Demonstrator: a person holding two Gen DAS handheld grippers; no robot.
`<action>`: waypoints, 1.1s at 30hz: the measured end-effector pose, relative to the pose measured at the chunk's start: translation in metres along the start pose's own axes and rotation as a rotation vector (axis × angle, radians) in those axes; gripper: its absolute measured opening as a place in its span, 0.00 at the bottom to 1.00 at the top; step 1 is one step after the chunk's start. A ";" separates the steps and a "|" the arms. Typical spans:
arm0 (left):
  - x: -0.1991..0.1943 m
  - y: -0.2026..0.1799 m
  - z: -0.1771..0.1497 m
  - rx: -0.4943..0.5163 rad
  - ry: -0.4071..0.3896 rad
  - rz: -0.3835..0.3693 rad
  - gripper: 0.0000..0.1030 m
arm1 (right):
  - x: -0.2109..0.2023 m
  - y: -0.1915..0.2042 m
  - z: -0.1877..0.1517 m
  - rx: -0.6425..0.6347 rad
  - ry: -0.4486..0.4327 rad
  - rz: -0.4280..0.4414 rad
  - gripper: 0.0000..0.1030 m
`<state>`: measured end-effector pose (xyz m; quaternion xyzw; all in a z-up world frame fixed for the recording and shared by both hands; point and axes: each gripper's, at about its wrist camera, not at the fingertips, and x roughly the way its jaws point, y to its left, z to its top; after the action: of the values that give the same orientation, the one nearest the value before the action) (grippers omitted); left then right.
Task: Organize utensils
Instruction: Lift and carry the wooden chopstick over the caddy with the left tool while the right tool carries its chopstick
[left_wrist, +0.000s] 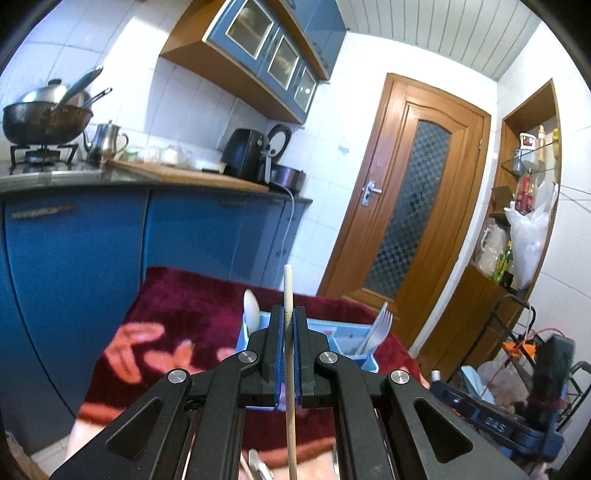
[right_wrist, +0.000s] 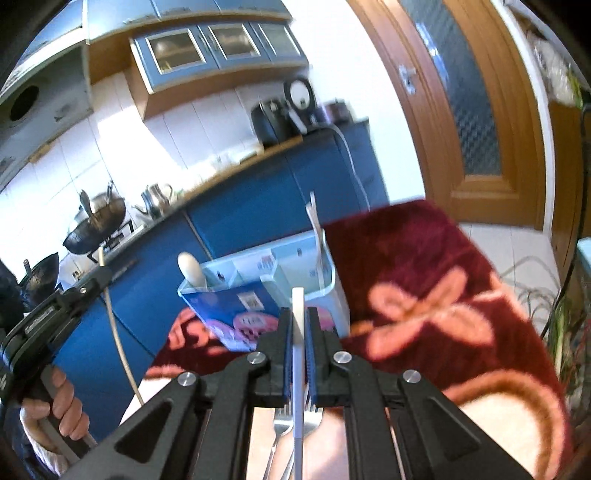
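My left gripper (left_wrist: 289, 317) is clamped on a single wooden chopstick (left_wrist: 288, 291). The stick stands nearly upright between the blue pads, its top end rising above the fingertips and its lower length running down behind them toward the bottom of the left wrist view. In the right wrist view the same chopstick (right_wrist: 118, 332) hangs below that gripper, and my hand (right_wrist: 59, 402) wraps the handle.

My right gripper (right_wrist: 298, 314) is clamped on a flat white utensil handle (right_wrist: 298, 310). The handle's squared end projects just past the fingertips; its grey lower shaft extends back toward the camera. I cannot tell which kind of utensil it is.

Reference landmark: the light blue divided utensil box (right_wrist: 317, 291), standing on the dark red floral cloth (right_wrist: 424, 266).
- Left end compartment of the box: one white spoon (right_wrist: 190, 267), bowl end up.
- Right end compartment of the box: white plastic forks (left_wrist: 380, 325), tines up.
- Left gripper: on the near side of the box, above the cloth.
- Right gripper: on the near side of the box, aimed at its front wall.
- Beneath the right gripper, nearer the camera than the box: metal forks (right_wrist: 280, 424) lying on the cloth.
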<state>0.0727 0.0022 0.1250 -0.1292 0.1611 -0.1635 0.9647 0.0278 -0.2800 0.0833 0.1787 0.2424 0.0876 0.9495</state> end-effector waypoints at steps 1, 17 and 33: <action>0.001 0.000 0.002 -0.001 -0.009 0.000 0.04 | -0.005 0.001 0.001 -0.009 -0.022 -0.003 0.08; 0.031 -0.006 0.065 0.011 -0.259 0.071 0.04 | -0.017 0.005 0.009 -0.098 -0.168 -0.006 0.08; 0.078 0.012 0.052 0.027 -0.346 0.181 0.04 | -0.002 0.005 0.013 -0.112 -0.179 -0.004 0.08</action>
<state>0.1640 -0.0044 0.1481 -0.1277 0.0019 -0.0537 0.9904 0.0324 -0.2803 0.0969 0.1321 0.1515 0.0828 0.9761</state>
